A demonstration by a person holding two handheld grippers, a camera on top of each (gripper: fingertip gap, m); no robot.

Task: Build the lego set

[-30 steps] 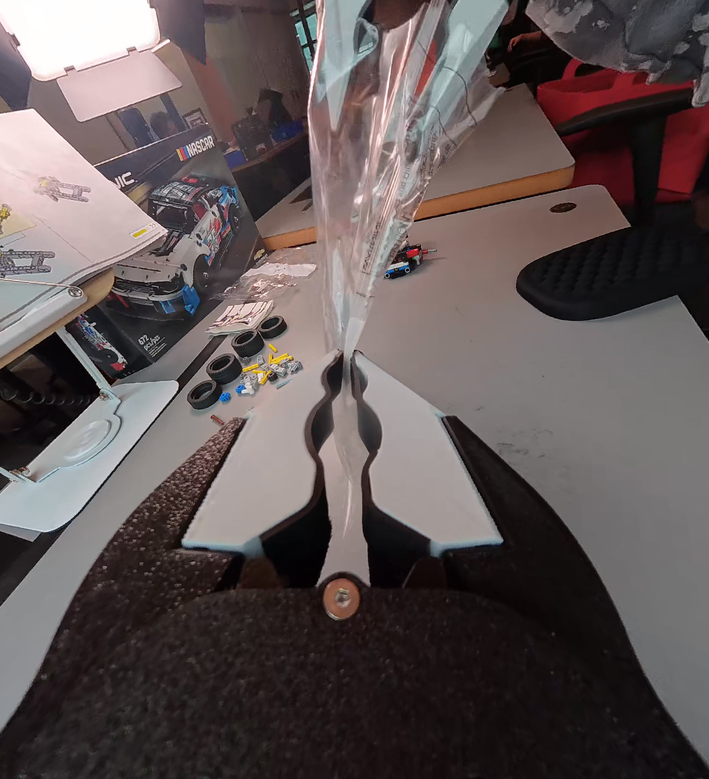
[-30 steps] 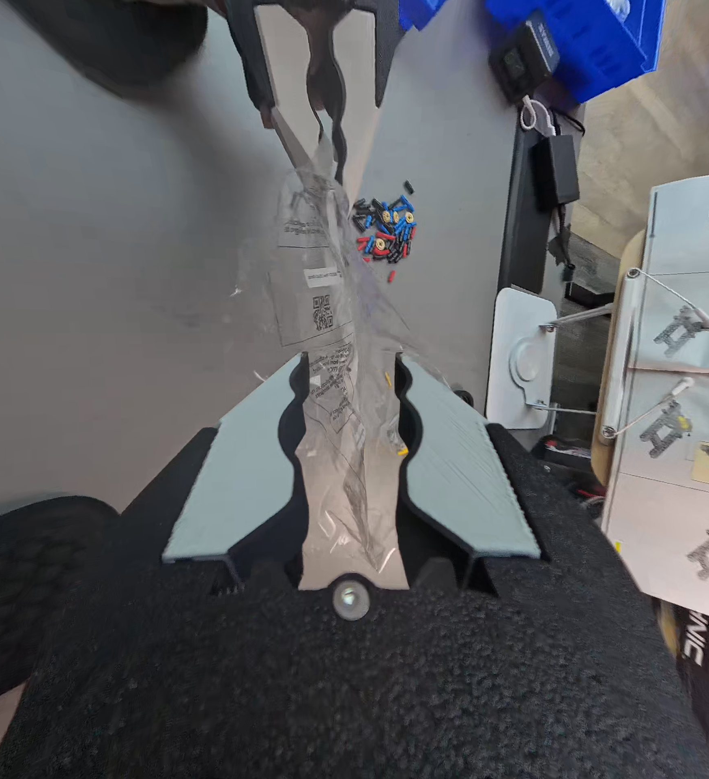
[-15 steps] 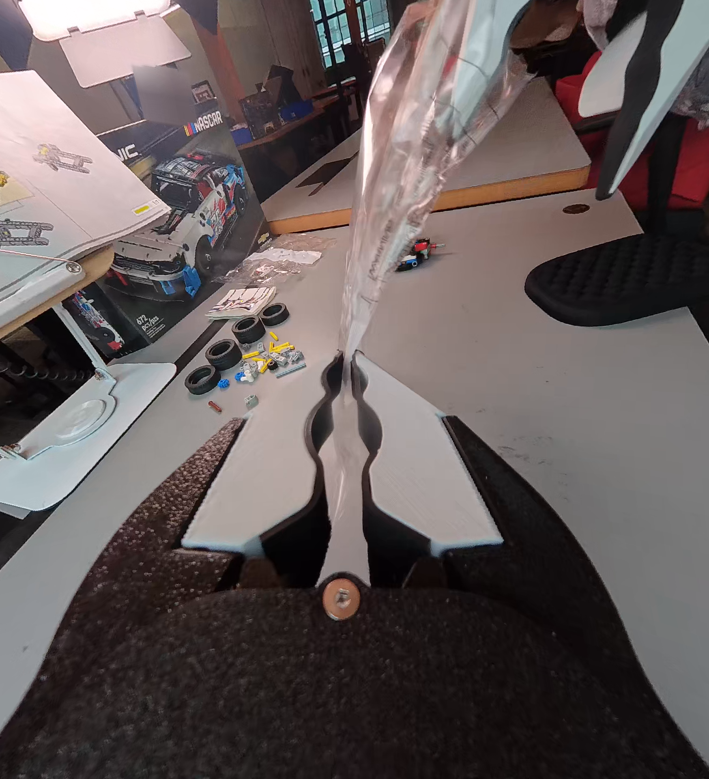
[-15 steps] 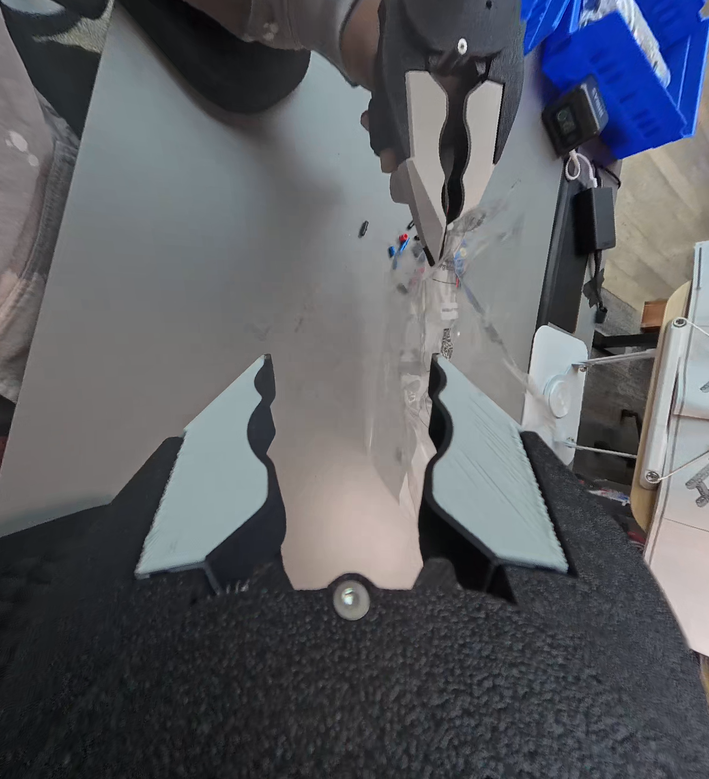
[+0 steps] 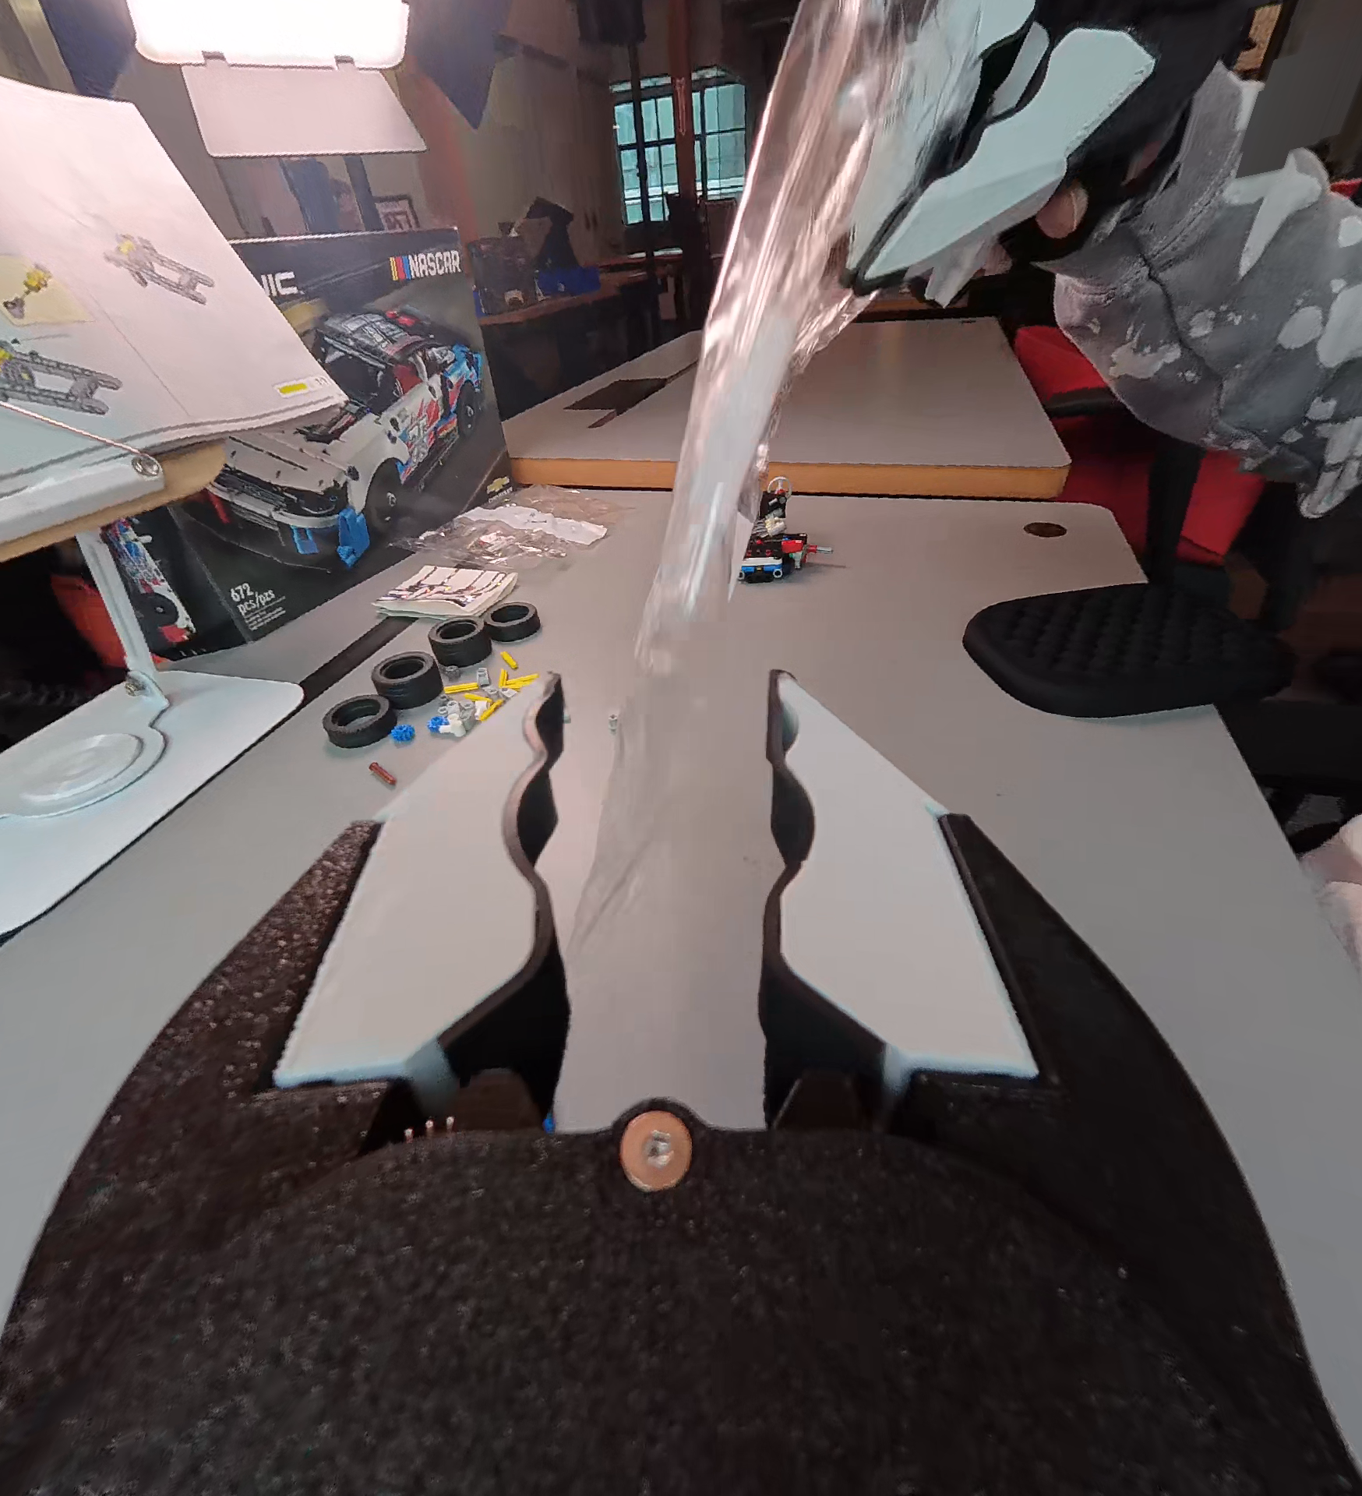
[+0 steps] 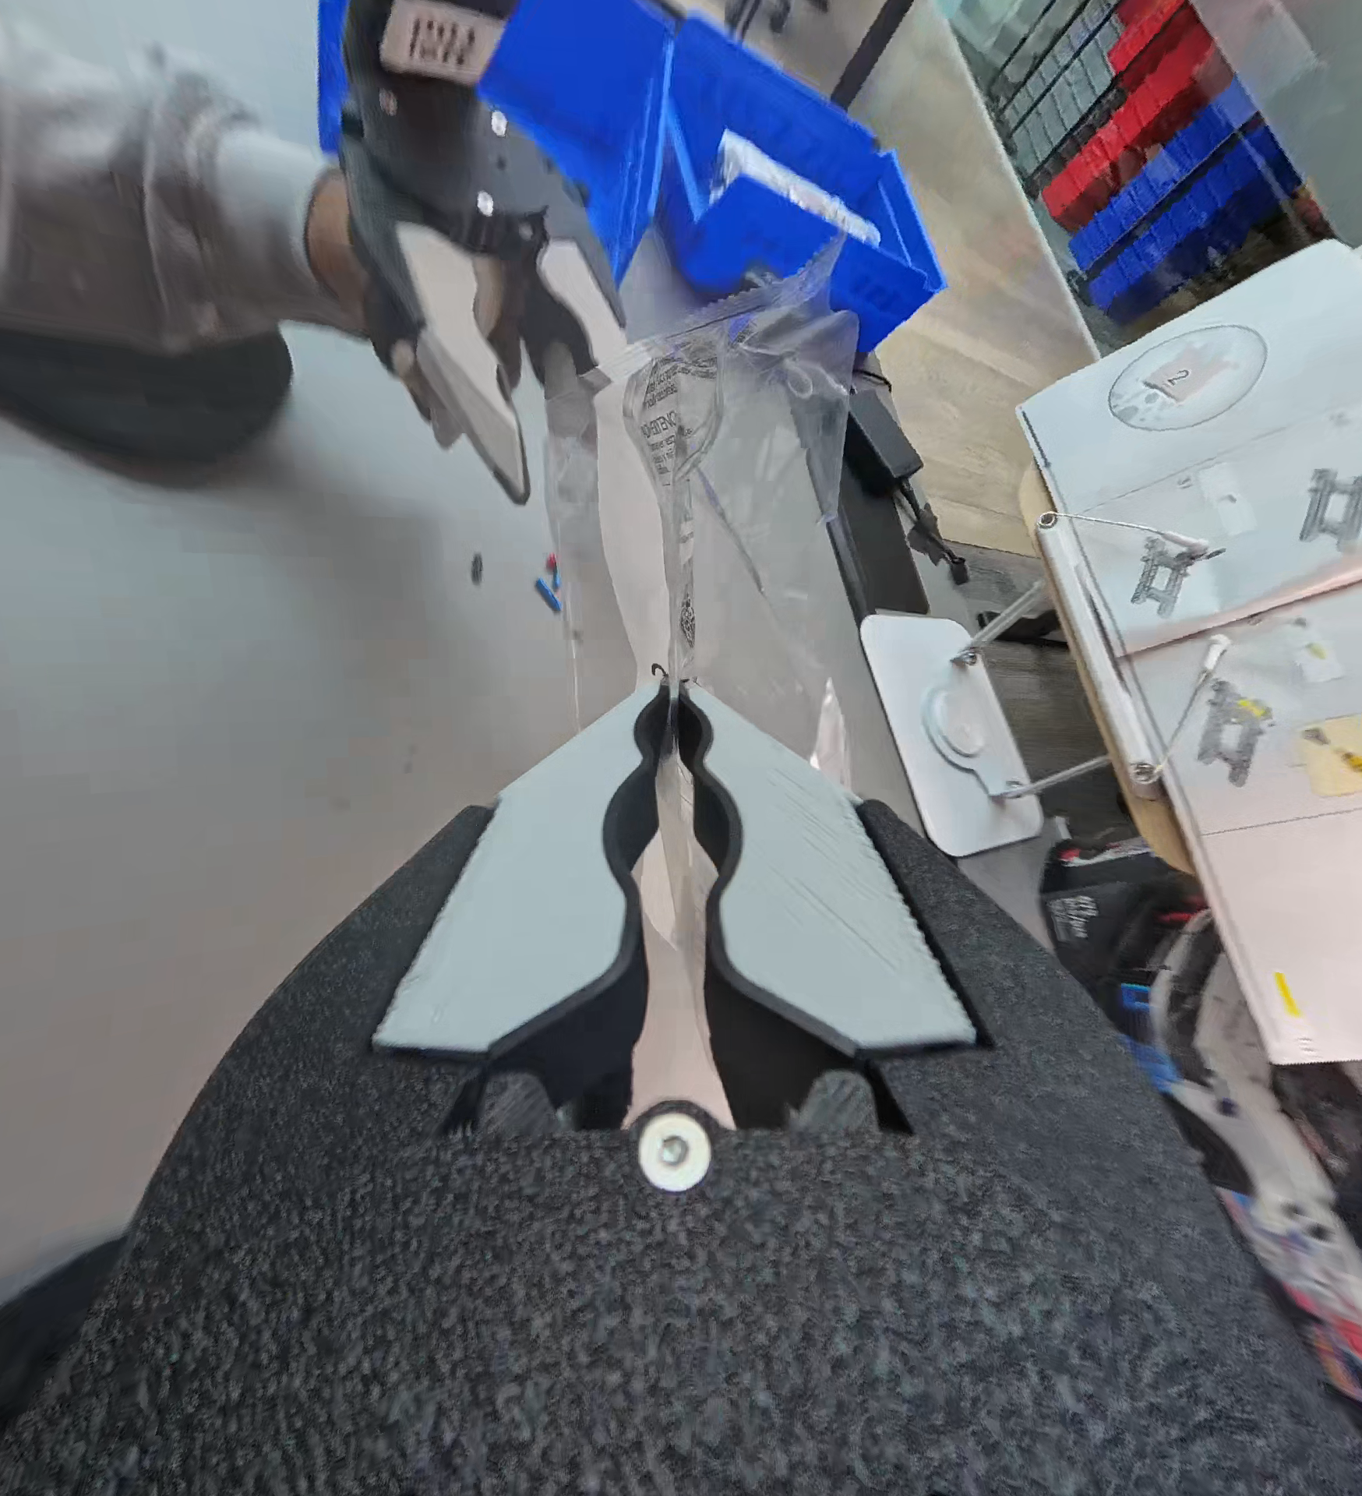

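Handover of the clear plastic bag [image 6: 710, 486] is what we see completed here: a second ago our left claw [image 5: 666, 696] pinched the bag's lower corner and the right claw [image 6: 668, 688] stood spread around it; half a second ago the right was wider still while the left kept its pinch. Now the roles are swapped. Our left claw is spread, with the bag's loose end hanging between its fingers but free of both, and our right claw is pressed together on the film, holding the bag up in the air above the grey worktop [image 5: 1026, 850]. We judge the bag is emptied, since small pins [image 6: 548, 587] lie scattered on the worktop below it, so it can go aside. Other parts of the lego set wait near the box [image 5: 386, 453]: four black tyres [image 5: 427, 676], a heap of yellow and grey pieces [image 5: 483, 696], a sticker sheet [image 5: 447, 589] and a small started assembly [image 5: 775, 542]. The instruction booklet [image 5: 79, 324] stands open on its holder, so building can resume
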